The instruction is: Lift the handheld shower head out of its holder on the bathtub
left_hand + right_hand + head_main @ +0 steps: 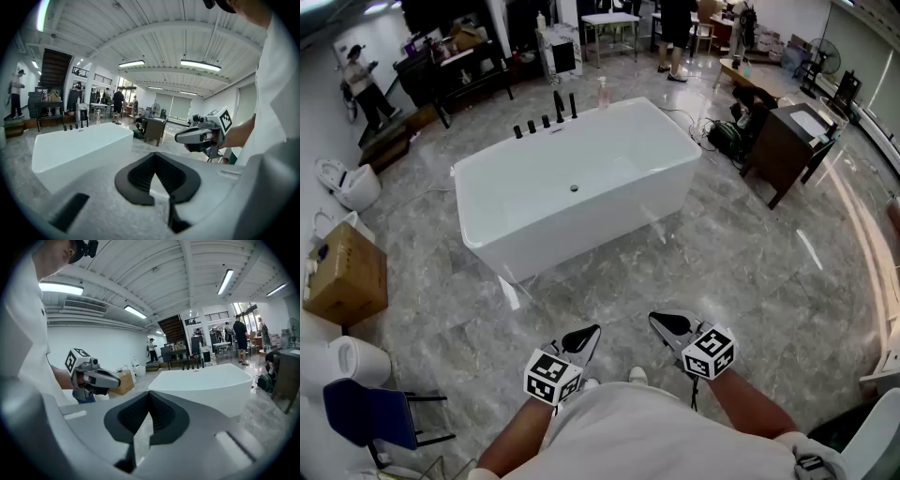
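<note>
By the person's waist, the left hand-held gripper (592,331) and the right hand-held gripper (657,321) both have their jaws pressed together on nothing. Beyond them, across the marble floor (722,272), stands the white bathtub (581,234), well apart. A row of black fittings (546,121) lines its far rim. The handheld shower head (573,104) seems to be the upright post at the row's right end. It lies almost straight ahead of the left gripper, which I judge the nearer.

One white bathtub (581,223) with five black fittings (546,121) on its far rim; two grippers near, the left gripper (586,337) and the right gripper (670,326); one cardboard box (342,274) left; one dark cabinet (780,145) right
</note>
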`<action>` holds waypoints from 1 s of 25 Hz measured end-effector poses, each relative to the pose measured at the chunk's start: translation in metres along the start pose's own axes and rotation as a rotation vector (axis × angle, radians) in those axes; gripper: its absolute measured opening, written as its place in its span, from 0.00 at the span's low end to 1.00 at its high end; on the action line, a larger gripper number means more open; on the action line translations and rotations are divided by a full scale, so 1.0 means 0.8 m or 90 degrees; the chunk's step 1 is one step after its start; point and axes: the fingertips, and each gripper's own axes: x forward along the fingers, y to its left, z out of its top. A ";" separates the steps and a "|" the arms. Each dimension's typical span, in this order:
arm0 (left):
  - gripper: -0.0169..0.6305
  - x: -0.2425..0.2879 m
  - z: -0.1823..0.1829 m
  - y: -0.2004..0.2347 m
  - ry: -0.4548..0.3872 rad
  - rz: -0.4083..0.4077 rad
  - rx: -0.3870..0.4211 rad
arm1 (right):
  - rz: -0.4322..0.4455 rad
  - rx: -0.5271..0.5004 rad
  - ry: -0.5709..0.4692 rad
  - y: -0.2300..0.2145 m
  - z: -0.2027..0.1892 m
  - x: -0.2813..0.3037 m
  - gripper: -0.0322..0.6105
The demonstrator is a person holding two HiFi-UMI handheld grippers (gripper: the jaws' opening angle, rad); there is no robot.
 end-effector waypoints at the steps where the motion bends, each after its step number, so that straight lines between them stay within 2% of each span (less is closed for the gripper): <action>1: 0.04 0.003 0.001 0.000 0.000 0.002 -0.002 | 0.001 -0.002 0.000 -0.004 0.001 -0.001 0.07; 9: 0.04 0.035 0.012 -0.004 0.001 0.013 -0.011 | 0.010 -0.008 0.005 -0.040 0.004 -0.010 0.07; 13: 0.04 0.049 0.021 -0.008 0.003 0.018 -0.008 | 0.013 -0.007 -0.016 -0.060 0.013 -0.013 0.07; 14: 0.04 0.052 0.023 -0.008 0.003 0.020 -0.009 | 0.018 -0.003 -0.022 -0.064 0.015 -0.014 0.13; 15: 0.04 0.055 0.024 -0.009 0.004 0.023 -0.011 | 0.022 -0.001 -0.026 -0.069 0.017 -0.016 0.24; 16: 0.04 0.059 0.024 -0.010 0.006 0.026 -0.012 | 0.024 -0.003 -0.028 -0.074 0.017 -0.017 0.28; 21: 0.04 0.084 0.022 -0.014 0.008 0.039 -0.013 | 0.009 -0.020 -0.041 -0.108 0.012 -0.026 0.34; 25: 0.04 0.110 0.032 -0.014 -0.001 0.047 -0.010 | -0.014 -0.036 -0.051 -0.147 0.016 -0.031 0.50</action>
